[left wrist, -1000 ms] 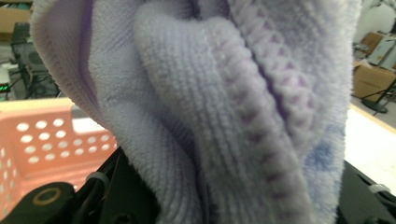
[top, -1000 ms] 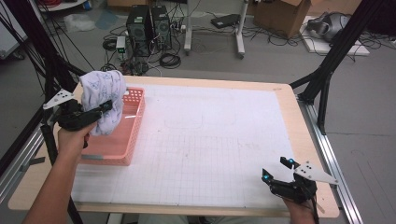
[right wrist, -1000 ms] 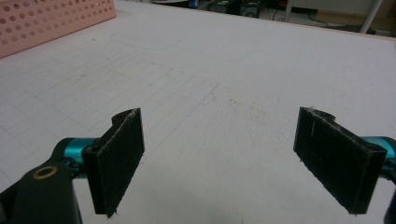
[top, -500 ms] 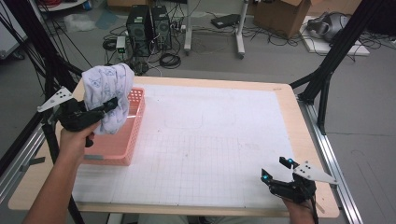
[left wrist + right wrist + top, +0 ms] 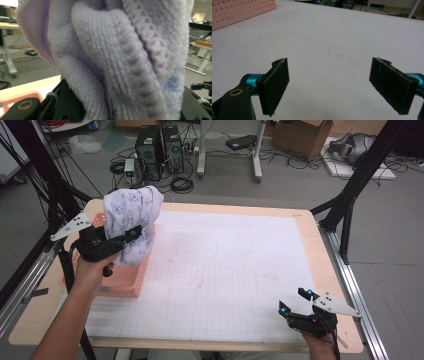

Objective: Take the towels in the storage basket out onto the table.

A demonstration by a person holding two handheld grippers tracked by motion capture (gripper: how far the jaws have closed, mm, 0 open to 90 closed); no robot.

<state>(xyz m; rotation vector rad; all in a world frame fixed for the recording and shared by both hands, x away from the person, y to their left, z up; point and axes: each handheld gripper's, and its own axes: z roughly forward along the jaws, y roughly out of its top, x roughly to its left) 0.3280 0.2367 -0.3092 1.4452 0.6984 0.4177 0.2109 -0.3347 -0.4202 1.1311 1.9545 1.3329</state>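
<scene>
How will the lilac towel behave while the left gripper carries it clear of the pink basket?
Probably floppy: the towel drapes in loose folds over the left gripper and sags toward the basket. Its thick looped pile suggests it grips the pads rather than slipping. It likely weighs little, though hanging ends could snag the basket rim.

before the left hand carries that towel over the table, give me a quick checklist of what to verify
1. Left gripper shut on the towel: ok, cloth bunched between its fingers.
2. Towel lifted out of the pink basket: cannot tell, its lower end hangs near the rim.
3. Towel hanging tidy: not ok, it is a crumpled wad.
4. White mat has room to lay it: ok.
5. Right gripper open and free to help: ok, fingers wide apart, nothing between them.
</scene>
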